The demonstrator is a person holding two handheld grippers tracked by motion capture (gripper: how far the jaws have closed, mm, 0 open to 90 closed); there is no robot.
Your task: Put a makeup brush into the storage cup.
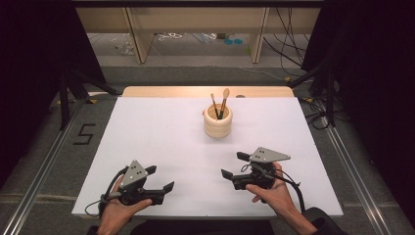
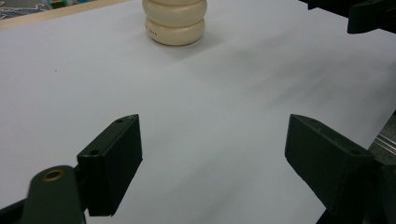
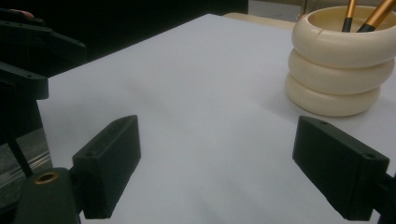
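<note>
Scene: a white bench (image 1: 161,142) carries one cream ribbed cup (image 1: 218,122), toward the far middle.
Cup contents: two brushes (image 1: 219,104) stand in it, handles down, leaning slightly; one has a rounded pale head, the other a thin dark tip.
Left tool (image 1: 159,182): jaws wide, holding nothing, low over the near left of the bench, well apart from the cup.
Right tool (image 1: 233,166): jaws wide, holding nothing, near right of the bench, closer to the cup but not touching it.
Gripper views: the left tool's camera sees the cup (image 2: 174,21) far ahead; the right tool's camera sees it (image 3: 340,70) near, off to its right, with gold-coloured handles rising from the rim.
Step in hand (judged): reaching for a brush, likely with the right tool.
How to do it well: come from above, close on one stem clear of the other, lift straight up.
Support: the left tool could steady the cup wall if it tips.
Risk: a sideways pull may topple the cup.
</note>
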